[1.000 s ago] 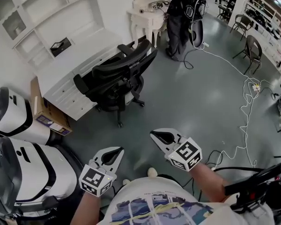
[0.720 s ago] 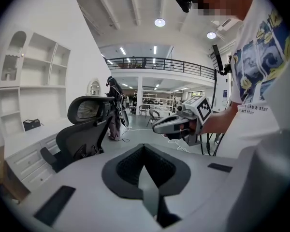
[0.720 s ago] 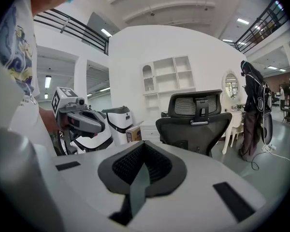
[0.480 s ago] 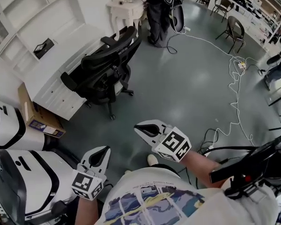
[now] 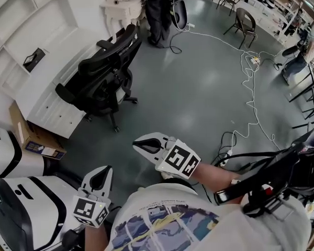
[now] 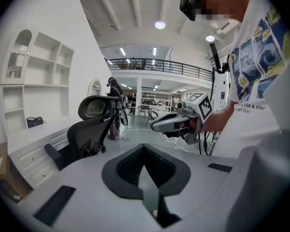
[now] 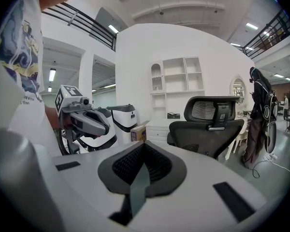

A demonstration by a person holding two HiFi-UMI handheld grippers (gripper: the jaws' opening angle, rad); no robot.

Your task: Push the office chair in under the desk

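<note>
Room: a large hall with a grey floor (image 5: 199, 98) and white walls was seen steeply from above.
Desk: a white desk (image 5: 44, 90) with drawers was set against the wall beneath a white shelving unit (image 5: 21, 14); a small dark object (image 5: 34, 59) was left on its top.
Office chair: a black mesh office chair (image 5: 102, 77) was stood on the floor just in front of the desk's drawers, its backrest turned toward the open floor and its seat out from under the desktop. Whether it touched the desk could not be told.
Left gripper: the left gripper (image 5: 103, 170) was held low beside the person's body and aimed toward the chair, well apart from it. Its jaws were pressed fully together, with nothing caught between them.
Right gripper: the right gripper (image 5: 138, 143) was held just ahead of the left one, likewise aimed at the chair and well apart from it. Its jaws were closed tight on nothing.
Beside the desk: a cardboard box (image 5: 29, 135) was placed on the floor at the desk's near end, between the desk and two white-and-black machine housings (image 5: 21, 203).
Background: a white cable (image 5: 251, 88) was trailed across the floor. A person in dark clothing (image 5: 159, 9) was seen standing beyond the chair, and a brown chair (image 5: 244, 22) farther off.
</note>
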